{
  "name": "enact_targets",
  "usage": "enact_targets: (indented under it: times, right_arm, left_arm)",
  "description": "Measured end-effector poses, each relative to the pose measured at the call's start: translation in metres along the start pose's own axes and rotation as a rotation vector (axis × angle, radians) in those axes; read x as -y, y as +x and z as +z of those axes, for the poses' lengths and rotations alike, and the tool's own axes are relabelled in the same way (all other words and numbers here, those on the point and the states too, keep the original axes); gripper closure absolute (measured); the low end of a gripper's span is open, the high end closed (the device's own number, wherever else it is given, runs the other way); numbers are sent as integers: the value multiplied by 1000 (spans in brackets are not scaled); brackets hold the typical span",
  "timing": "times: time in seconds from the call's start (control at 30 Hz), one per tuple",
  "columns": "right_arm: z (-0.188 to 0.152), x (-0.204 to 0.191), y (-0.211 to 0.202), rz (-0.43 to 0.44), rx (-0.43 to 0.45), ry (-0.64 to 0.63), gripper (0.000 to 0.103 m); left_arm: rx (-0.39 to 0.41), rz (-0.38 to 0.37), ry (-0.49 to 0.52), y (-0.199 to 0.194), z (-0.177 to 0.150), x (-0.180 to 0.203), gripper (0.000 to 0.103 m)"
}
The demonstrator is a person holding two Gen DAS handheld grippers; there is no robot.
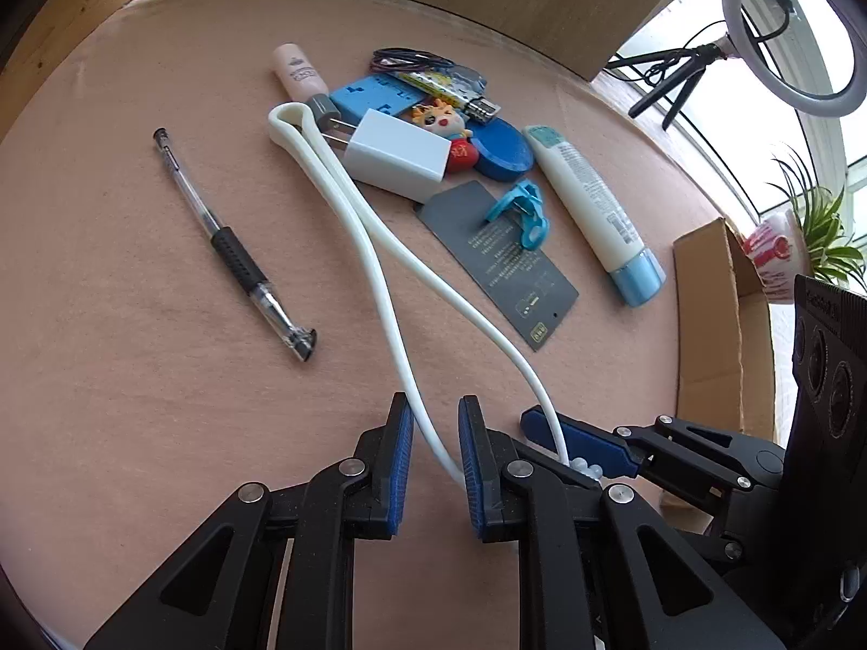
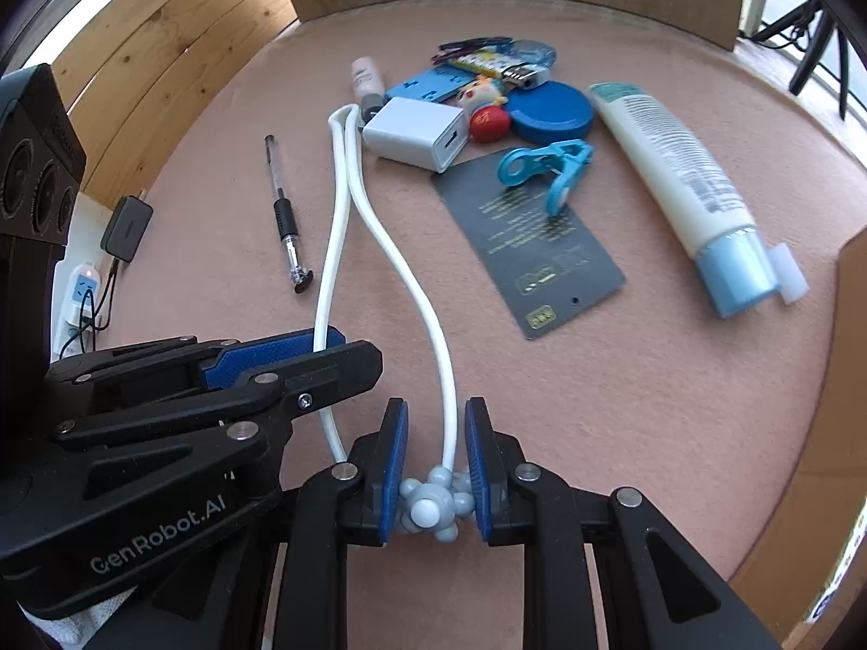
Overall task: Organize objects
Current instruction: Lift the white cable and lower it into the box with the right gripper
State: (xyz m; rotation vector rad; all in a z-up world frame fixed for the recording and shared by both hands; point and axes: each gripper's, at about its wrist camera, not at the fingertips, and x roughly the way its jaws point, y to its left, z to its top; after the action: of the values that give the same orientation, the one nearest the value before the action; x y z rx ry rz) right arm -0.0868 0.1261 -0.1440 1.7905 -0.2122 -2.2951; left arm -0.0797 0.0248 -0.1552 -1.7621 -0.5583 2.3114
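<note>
Right gripper (image 2: 435, 470) fingers clamp the knobby end of the white cord (image 2: 398, 271); left gripper (image 1: 436, 457) fingers stand apart, one strand between them. Close left before gathering the cord's loop ahead.

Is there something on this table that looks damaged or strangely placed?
The pen lies apart, its tip end looking bent or broken. The white charger rests atop the cluttered pile, and the blue clip sits on the dark card.
</note>
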Motion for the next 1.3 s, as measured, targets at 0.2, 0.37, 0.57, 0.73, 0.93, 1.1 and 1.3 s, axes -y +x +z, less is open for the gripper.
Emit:
enact_targets:
  times: [0.2,0.37,0.57,0.73,0.93,1.1,1.3]
  right_arm:
    - [-7,7,-22,5,47,17,83]
    - [-12,4,-36,36,79,37,83]
    - [-19,11,-60,40,144,92,83]
    - [-32,48,-93,22,202,174,84]
    - [-54,92,-122,-29,255,272,84]
    - [-80,129,-138,-68,277,359,84]
    - [-106,166,-150,-110,290,443,84]
  left_arm:
    - [28,-25,-3,-15,-6,10,86]
    - [87,-31,36,-39,-10,24,86]
    - [124,-52,108,-54,-8,58,86]
    - [108,-95,175,-51,-6,99,86]
    - [88,-150,290,-39,-11,164,86]
    - [44,-192,363,-17,-20,216,86]
    - [11,-218,441,3,-34,262,86]
